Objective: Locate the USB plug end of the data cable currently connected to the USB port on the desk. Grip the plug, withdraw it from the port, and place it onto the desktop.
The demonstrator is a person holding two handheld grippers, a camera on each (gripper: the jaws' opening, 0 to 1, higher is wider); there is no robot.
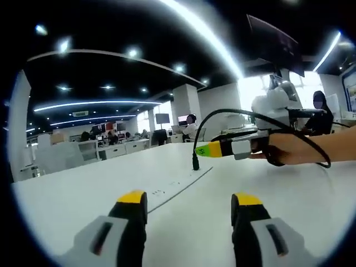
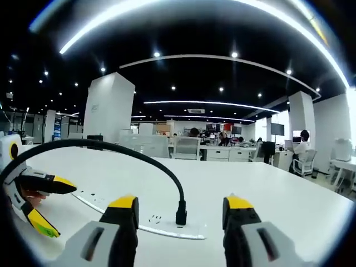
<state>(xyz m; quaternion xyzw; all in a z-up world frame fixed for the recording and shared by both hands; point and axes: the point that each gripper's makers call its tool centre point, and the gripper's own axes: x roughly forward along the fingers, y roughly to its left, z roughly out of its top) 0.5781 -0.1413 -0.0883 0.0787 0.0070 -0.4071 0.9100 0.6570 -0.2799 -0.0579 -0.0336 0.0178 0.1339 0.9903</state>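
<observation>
While still in port (image 2: 167, 228), plug (image 2: 181, 214)

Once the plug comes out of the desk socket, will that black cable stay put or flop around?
Probably springy: the black cable holds a self-supporting arch above the white desk. The USB plug stands upright in the socket strip; freed, it looks light and may swing toward the cable's far end.

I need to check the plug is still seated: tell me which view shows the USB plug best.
The right gripper view: the USB plug stands upright in the power strip, centred between that gripper's jaws. The left gripper view shows it smaller and farther off, below the right gripper.
</observation>
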